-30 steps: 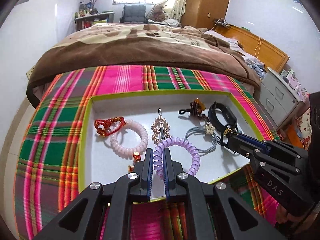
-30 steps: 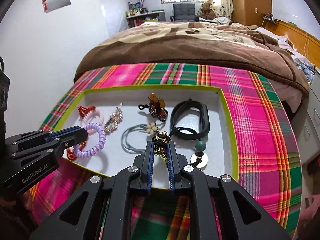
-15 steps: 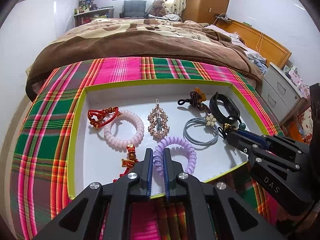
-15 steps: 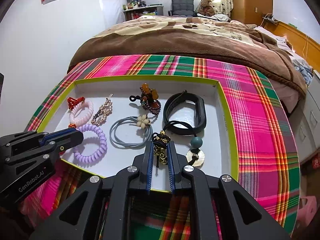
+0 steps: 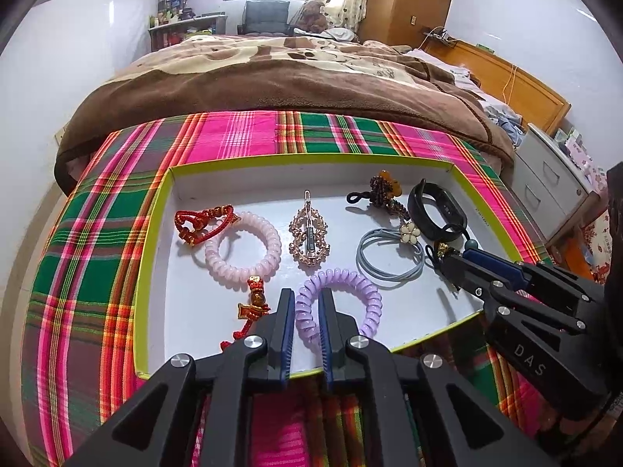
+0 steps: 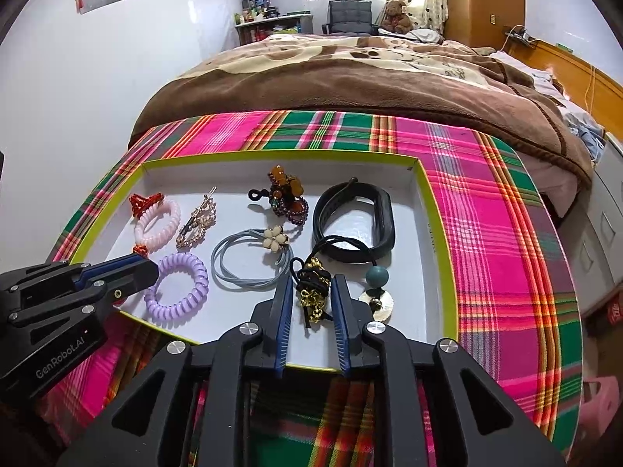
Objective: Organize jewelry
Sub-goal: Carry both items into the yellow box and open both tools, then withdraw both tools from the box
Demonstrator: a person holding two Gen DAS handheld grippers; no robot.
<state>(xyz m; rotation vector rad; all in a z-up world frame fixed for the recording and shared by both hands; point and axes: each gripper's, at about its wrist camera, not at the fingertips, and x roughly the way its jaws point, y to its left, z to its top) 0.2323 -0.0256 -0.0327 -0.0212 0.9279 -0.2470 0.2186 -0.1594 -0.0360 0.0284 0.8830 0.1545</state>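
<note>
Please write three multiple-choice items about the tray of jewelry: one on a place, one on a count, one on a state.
1. Where does the black band lie in the tray?
A. far right part
B. far left part
C. outside it

2. How many coil hair ties are there?
A. one
B. two
C. four

3. What stands between the right gripper jaws?
A. gold chain
B. red knot
C. nothing

Key: 1 A, it sits by the right wall. 2 B, one pink coil, one purple coil. 3 A, the chain lies between the opening jaws.
</note>
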